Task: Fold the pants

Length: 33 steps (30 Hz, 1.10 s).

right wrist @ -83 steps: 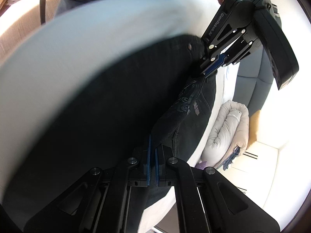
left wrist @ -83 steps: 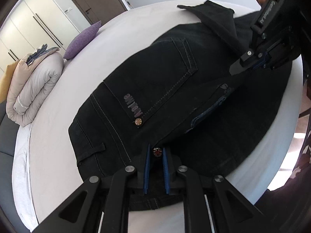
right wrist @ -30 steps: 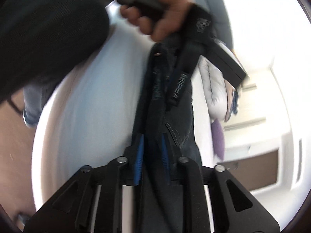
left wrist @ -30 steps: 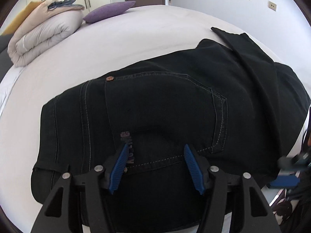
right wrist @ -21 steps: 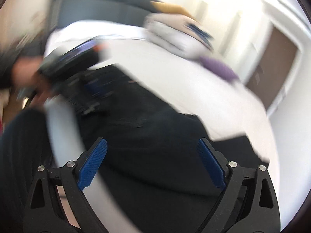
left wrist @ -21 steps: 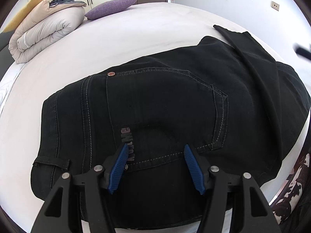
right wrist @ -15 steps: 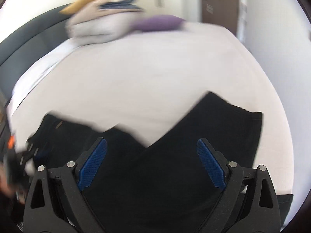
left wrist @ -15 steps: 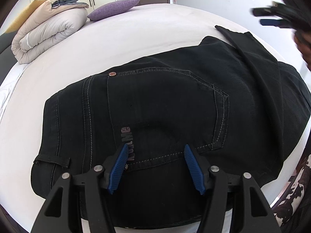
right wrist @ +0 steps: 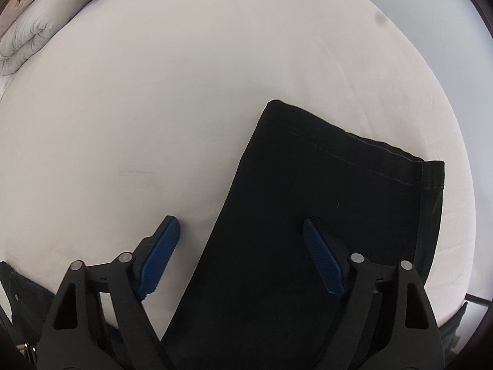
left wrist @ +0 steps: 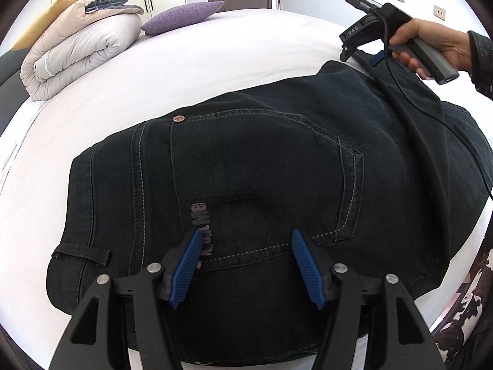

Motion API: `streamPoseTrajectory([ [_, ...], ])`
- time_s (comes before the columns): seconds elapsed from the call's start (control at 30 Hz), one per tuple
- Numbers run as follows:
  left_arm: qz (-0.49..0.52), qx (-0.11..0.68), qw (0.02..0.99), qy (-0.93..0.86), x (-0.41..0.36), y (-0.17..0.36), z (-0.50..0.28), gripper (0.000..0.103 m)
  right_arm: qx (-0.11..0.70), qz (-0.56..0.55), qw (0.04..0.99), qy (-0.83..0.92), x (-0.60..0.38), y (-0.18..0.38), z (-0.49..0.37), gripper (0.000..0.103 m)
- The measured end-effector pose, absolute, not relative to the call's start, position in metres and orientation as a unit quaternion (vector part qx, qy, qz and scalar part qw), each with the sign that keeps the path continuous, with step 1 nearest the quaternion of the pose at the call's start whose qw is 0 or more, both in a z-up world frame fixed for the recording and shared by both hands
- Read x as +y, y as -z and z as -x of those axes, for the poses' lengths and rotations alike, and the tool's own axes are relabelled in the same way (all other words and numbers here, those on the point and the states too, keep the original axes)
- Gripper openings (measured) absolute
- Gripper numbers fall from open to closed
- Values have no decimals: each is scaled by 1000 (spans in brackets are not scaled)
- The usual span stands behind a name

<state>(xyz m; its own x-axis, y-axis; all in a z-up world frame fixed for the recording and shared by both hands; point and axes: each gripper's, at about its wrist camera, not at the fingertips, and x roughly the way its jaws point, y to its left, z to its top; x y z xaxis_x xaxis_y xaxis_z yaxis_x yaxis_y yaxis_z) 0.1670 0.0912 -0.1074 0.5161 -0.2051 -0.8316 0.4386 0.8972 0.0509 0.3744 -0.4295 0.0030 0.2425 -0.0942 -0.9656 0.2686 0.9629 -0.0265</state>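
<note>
Black jeans (left wrist: 262,160) lie on a white bed (left wrist: 185,71), back pocket up, legs doubled lengthwise. My left gripper (left wrist: 246,265) is open and empty, hovering over the waistband end. My right gripper (right wrist: 240,256) is open and empty above the leg ends (right wrist: 339,191), its left finger over the sheet and its right finger over the cloth. The hems (right wrist: 354,145) lie flat near the bed's far side. In the left wrist view the right gripper (left wrist: 360,52) is held by a hand above the far leg end.
A rolled beige duvet (left wrist: 77,49) and a purple pillow (left wrist: 185,15) sit at the head of the bed, also seen in the right wrist view (right wrist: 21,43). Wardrobes and a door stand behind. The bed edge (left wrist: 462,277) runs close on the right.
Both grippers have let go of the jeans and opened. The right gripper swung away from the waistband to the leg ends. The left gripper has stayed over the waistband.
</note>
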Motion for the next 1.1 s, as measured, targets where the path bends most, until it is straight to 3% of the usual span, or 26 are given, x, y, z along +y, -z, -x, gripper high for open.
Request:
streamPoseTrajectory([
  [0.03, -127, 454, 862, 186, 91, 107, -167, 63, 601, -80, 786, 117, -431, -4, -375, 60],
  [0.07, -127, 454, 862, 185, 91, 107, -166, 63, 599, -84, 787, 117, -431, -6, -378, 41],
  [0.17, -127, 454, 863, 183, 91, 107, -165, 64, 593, -103, 791, 111, -450, -20, -379, 6],
  [0.37, -128, 457, 862, 180, 89, 106, -165, 64, 512, -206, 831, 65, -496, -79, -322, 2],
  [0.6, -134, 467, 856, 176, 82, 103, -170, 64, 382, -333, 859, 74, -597, -136, -177, 2],
  [0.73, -135, 474, 853, 170, 77, 103, -175, 65, 354, -396, 838, 125, -613, -116, -57, 2],
  [0.93, -140, 484, 850, 153, 67, 102, -180, 65, 338, -499, 791, 106, -645, -33, 53, 2],
  [1.1, -142, 488, 850, 136, 58, 102, -181, 65, 320, -527, 786, 39, -621, -23, 19, 6],
])
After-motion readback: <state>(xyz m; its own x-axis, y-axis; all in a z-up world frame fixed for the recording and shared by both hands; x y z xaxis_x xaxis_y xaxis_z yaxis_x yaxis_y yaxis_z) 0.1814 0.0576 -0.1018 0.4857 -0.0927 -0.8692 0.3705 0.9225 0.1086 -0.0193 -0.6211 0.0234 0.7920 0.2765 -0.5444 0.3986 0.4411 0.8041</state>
